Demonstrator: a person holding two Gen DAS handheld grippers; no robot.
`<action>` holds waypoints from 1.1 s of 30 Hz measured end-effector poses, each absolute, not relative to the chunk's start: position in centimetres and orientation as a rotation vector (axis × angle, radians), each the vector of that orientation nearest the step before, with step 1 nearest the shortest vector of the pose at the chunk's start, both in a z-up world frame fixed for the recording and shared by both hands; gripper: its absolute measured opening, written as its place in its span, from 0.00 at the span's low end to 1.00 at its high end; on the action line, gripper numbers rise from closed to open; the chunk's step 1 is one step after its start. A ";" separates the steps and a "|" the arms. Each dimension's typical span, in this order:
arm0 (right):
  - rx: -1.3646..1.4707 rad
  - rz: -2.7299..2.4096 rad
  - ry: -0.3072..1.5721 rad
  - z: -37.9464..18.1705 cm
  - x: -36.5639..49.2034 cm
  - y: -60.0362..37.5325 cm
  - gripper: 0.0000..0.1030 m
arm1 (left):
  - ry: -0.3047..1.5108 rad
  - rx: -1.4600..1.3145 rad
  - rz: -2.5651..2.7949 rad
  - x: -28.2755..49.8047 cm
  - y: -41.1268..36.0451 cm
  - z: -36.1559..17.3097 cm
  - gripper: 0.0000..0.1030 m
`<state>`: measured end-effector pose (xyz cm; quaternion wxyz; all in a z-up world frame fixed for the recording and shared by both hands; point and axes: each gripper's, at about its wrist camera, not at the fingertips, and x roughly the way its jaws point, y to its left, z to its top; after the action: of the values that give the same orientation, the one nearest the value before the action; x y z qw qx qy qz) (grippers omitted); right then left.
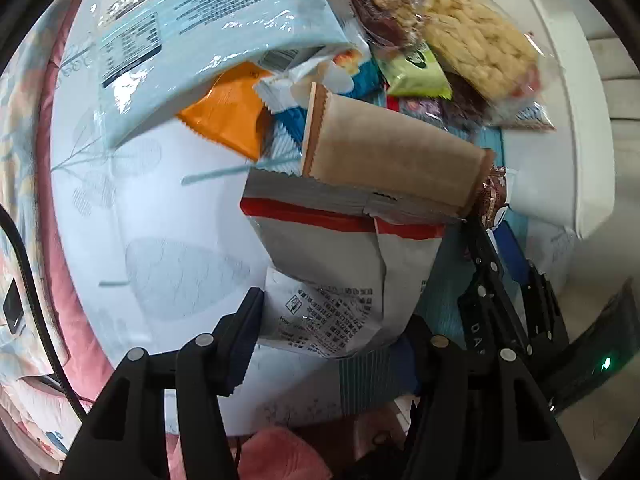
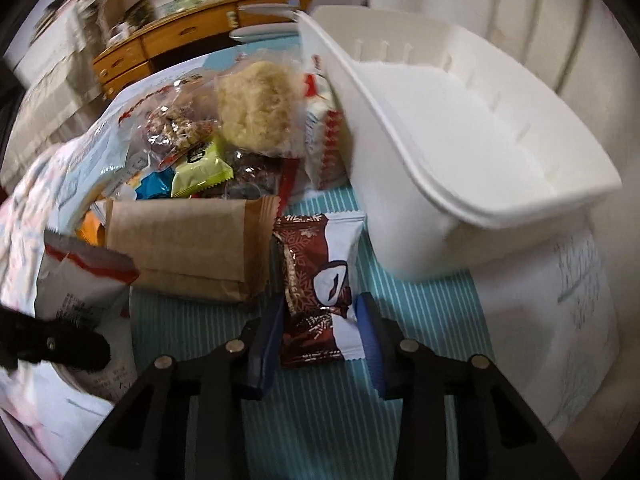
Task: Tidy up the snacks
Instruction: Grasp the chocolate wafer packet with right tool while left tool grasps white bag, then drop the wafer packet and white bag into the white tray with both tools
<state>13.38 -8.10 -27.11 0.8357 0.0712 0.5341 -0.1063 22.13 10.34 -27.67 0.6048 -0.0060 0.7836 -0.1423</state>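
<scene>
Right wrist view, fingers (image 2: 317, 344) pinching maroon snack packet (image 2: 316, 280), white bin (image 2: 440, 208) beside.

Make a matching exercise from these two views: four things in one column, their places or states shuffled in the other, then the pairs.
Things:
1. white bin
2. dark red and white snack packet
3. white bag with red stripe
4. brown paper packet

Places or states:
A. between the left tool's fingers
B. empty, standing on the cloth
C. between the right tool's fingers
D. lying untouched, in neither tool

Pairs: 1-B, 2-C, 3-A, 4-D
</scene>
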 end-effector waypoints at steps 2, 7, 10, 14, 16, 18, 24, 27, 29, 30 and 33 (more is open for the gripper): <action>0.208 -0.230 1.150 -26.8 12.6 -8.4 0.33 | 1.819 -0.008 -0.340 21.3 10.7 -27.1 0.56; 0.277 -0.234 1.140 -24.9 9.9 -8.3 0.33 | 1.802 -0.012 -0.373 20.2 11.2 -25.0 0.56; 0.260 -0.200 1.120 -23.1 9.1 -8.3 0.32 | 1.761 -0.012 -0.395 19.7 11.4 -23.1 0.56; 0.227 -0.135 1.063 -20.2 8.3 -8.9 0.32 | 1.700 -0.032 -0.415 19.1 10.8 -20.2 0.56; 0.199 -0.108 1.032 -18.9 8.4 -9.4 0.32 | 1.672 -0.052 -0.405 19.0 10.8 -18.9 0.56; 0.175 -0.082 1.001 -17.6 8.6 -10.0 0.32 | 1.634 -0.102 -0.403 19.2 10.6 -17.4 0.56; 0.108 -0.038 0.942 -14.7 8.6 -13.2 0.32 | 1.499 -0.218 -0.443 18.7 9.1 -13.3 0.56; 0.088 -0.011 0.920 -13.5 8.9 -14.7 0.32 | 1.406 -0.245 -0.476 18.9 6.2 -11.6 0.56; 0.068 0.008 0.905 -12.8 9.2 -15.9 0.32 | 1.369 -0.260 -0.485 18.8 5.1 -10.7 0.56; 0.057 0.017 0.899 -12.6 9.4 -16.3 0.32 | 1.347 -0.271 -0.492 18.7 4.5 -10.3 0.56; 0.031 0.040 0.885 -12.2 9.9 -17.9 0.32 | 1.282 -0.283 -0.500 18.3 2.0 -9.2 0.56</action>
<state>9.91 -17.93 -12.15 0.9034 0.0152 0.4281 0.0195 18.32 2.02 -9.17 0.7631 -0.1303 0.5898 -0.2299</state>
